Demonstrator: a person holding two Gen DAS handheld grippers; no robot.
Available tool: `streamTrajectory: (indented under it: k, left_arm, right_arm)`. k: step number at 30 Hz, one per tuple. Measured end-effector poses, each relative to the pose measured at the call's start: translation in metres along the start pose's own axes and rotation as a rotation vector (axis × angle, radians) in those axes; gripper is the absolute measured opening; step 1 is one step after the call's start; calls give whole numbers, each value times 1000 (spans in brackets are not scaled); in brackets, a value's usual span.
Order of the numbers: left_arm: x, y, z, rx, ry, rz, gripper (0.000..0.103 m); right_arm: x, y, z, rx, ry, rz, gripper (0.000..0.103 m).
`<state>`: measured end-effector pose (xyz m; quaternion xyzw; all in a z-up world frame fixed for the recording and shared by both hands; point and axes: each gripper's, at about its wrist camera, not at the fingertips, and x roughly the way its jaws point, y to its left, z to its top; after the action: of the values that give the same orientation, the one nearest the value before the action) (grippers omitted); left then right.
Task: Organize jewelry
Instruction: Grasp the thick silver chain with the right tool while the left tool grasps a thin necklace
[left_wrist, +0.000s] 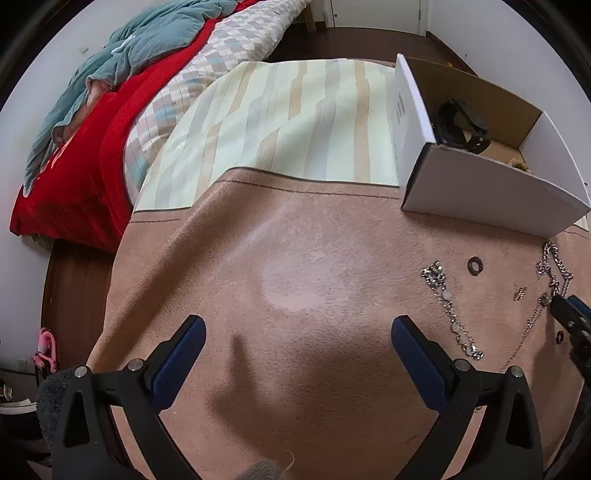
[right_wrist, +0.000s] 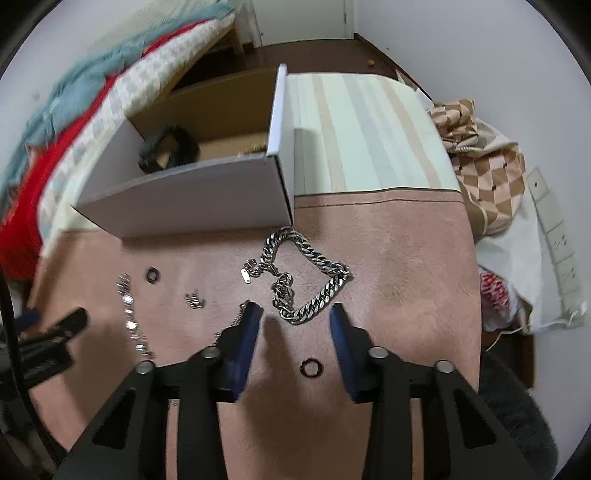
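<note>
A thick silver chain (right_wrist: 314, 266) lies on the pink cloth (right_wrist: 406, 258) in front of a white box (right_wrist: 192, 199) that holds a black watch (right_wrist: 173, 147). My right gripper (right_wrist: 296, 310) points down at the chain's near end, its jaws apart and the pads not touching the links. A dark ring (right_wrist: 312, 368) sits between its fingers further back. A sparkly bracelet (left_wrist: 448, 306), another dark ring (left_wrist: 475, 265) and a small clip (left_wrist: 519, 293) lie left of the chain. My left gripper (left_wrist: 298, 325) stands wide open over bare cloth, with nothing between its pads.
A striped cloth (left_wrist: 295, 122) covers the far part of the surface. A bed with red and teal blankets (left_wrist: 92, 147) is on the left. A checkered bag (right_wrist: 487, 177) and a power strip (right_wrist: 554, 236) lie past the right edge.
</note>
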<state>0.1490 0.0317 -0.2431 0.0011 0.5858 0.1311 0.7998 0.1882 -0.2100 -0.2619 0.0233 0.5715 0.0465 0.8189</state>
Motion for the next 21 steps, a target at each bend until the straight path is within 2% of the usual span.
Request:
streamTrajectory:
  k: [1, 3, 4, 8, 12, 16, 21]
  left_arm:
    - [0, 0, 0, 1, 3, -2, 103]
    - [1, 0, 0, 3, 4, -9, 103]
    - [0, -1, 0, 4, 3, -15, 103]
    - [-6, -7, -2, 22, -1, -56, 103]
    - [-15, -17, -7, 26, -4, -137, 102]
    - [-17, -37, -11, 61, 5, -207, 102]
    - [-14, -63, -14, 116, 5, -222, 100]
  right_arm:
    - [5, 2, 0, -14, 6, -15, 33]
    - [8, 7, 0, -55, -26, -38, 18]
    - [10, 9, 0, -62, -26, -38, 15]
    - [7, -2, -2, -3, -34, 17, 14]
    - [-15, -25, -4, 85, -69, 58, 14]
    - [-32, -35, -5, 116, -94, 70, 14]
    - [-40, -35, -9, 125, -101, 56, 14]
